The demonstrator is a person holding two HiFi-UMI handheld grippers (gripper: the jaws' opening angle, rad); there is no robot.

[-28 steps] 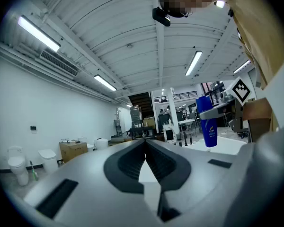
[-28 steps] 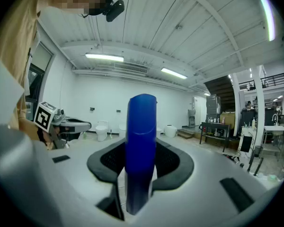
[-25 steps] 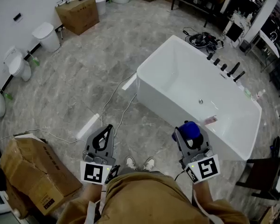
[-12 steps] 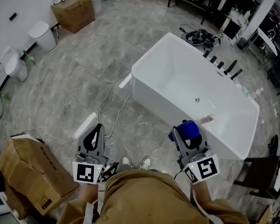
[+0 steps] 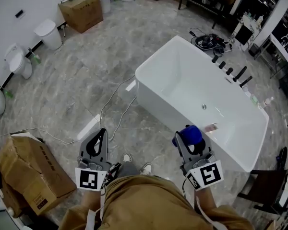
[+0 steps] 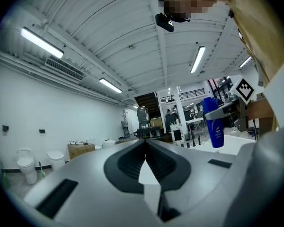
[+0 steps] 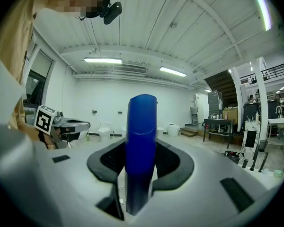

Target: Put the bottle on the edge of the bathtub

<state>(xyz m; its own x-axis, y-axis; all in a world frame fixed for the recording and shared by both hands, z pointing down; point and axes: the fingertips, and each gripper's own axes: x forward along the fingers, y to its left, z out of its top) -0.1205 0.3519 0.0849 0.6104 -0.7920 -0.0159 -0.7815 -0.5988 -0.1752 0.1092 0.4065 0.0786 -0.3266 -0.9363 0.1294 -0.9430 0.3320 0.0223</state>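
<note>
At the lower left of the head view a creased brown cardboard box (image 5: 26, 174) sits on the grey marbled floor (image 5: 81, 80); it has no part in my job. To its right I carry the left hand-held gripper (image 5: 101, 134) with its jaws pressed together and nothing between them. I think it is kept low and to the side only so that it does not disturb the other hand. A thin white cable (image 5: 117, 104) curls on the floor above it.

Right of centre, the right hand-held gripper (image 5: 188, 140) is clamped on the blue bottle (image 5: 189, 134). Its ribbed dark pads press on the two sides of the bottle's lower body. The bottle stands upright, a tall smooth plastic shape with a rounded cap on top. I judge that this upright hold lets the base come down flat on the rim.

The bottle is in the air, near the close edge of the white bathtub (image 5: 182, 75) but not yet over it. The tub is rectangular and glossy, with a broad flat rim that looks wide enough for the base. A small pink object (image 5: 211, 127) lies on this rim just beside the bottle. Black tap fittings (image 5: 230, 72) stand at the far side, at the upper right.
</note>
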